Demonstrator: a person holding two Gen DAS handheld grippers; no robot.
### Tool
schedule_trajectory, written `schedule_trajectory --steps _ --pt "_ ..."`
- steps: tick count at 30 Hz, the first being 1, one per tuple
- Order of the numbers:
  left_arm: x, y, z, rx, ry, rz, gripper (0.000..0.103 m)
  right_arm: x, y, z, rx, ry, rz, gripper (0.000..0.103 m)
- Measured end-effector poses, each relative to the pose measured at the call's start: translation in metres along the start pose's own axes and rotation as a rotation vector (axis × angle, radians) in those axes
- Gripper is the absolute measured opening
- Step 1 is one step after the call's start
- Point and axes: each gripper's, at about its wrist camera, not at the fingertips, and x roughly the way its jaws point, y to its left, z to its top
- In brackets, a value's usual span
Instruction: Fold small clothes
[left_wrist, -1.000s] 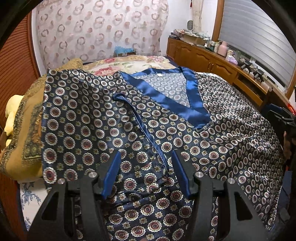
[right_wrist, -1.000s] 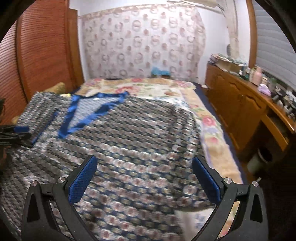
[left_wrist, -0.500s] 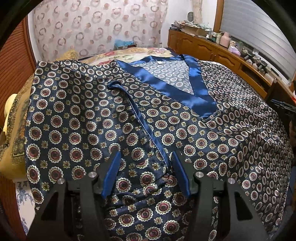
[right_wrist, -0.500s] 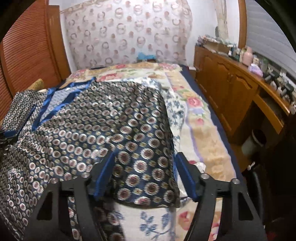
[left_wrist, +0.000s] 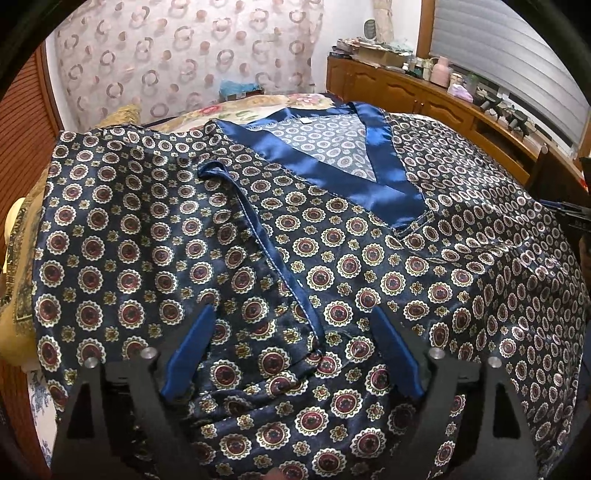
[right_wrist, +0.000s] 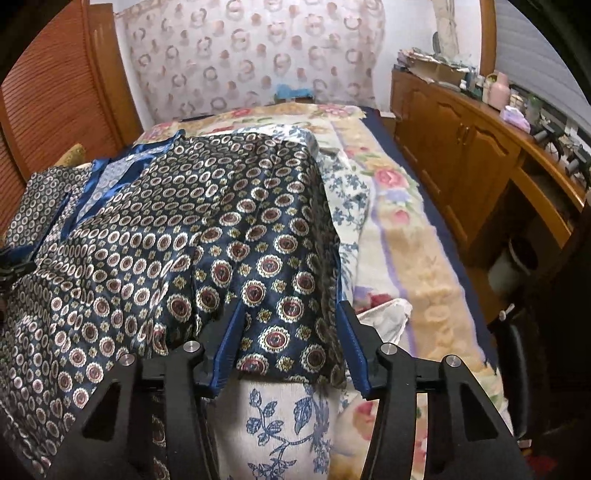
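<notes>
The patterned satin top (left_wrist: 229, 236) lay spread face-up on the bed (right_wrist: 402, 236), its blue V-neck trim (left_wrist: 332, 173) toward the headboard wall and one side already folded in over the body. The left gripper (left_wrist: 291, 354) was opening, its blue pads apart above the folded edge with cloth under them but nothing pinched. The right gripper (right_wrist: 288, 339) was closing around the garment's outer side edge, fabric between its pads; whether they pressed it yet I could not tell. The likeliest failure, as I judged it, was the slick satin sliding out of a shallow bite, or the jaws also catching the floral sheet (right_wrist: 280, 413) just beneath that hem, so the bedding would lift with the fold. The loose blue tie strip (left_wrist: 266, 243) lying across the front could bunch inside the crease. A yellow cushion (left_wrist: 18, 295) sat at the left edge and the wooden cabinet (right_wrist: 465, 147) stood well apart on the right; neither blocked the fold
</notes>
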Motion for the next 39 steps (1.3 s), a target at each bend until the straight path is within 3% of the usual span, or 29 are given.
schedule_trajectory --steps 9,13,16,20,25,33,39 --pt "0.005 -0.002 0.001 0.004 0.019 0.008 0.102 -0.003 0.008 -0.004 -0.022 0.009 0.008 0.048" --pt "0.005 -0.002 -0.001 0.003 0.021 0.006 0.103 -0.005 0.016 -0.005 -0.054 0.004 -0.022 0.036" --pt "0.005 -0.002 -0.001 0.003 0.020 0.007 0.103 -0.007 0.026 -0.004 -0.122 0.000 -0.093 0.007" --pt "0.005 -0.002 -0.001 0.003 0.021 0.007 0.103 -0.006 0.034 -0.004 -0.157 0.001 -0.098 0.003" --pt "0.005 -0.002 -0.001 0.003 0.021 0.007 0.103 -0.017 0.038 0.004 -0.140 -0.062 -0.060 0.002" --pt "0.004 -0.001 -0.002 -0.005 0.020 0.014 0.103 -0.034 0.082 0.022 -0.167 -0.143 0.099 0.001" --pt "-0.005 0.004 -0.003 -0.029 -0.015 0.022 0.103 -0.015 0.126 0.011 -0.236 -0.095 0.175 0.001"
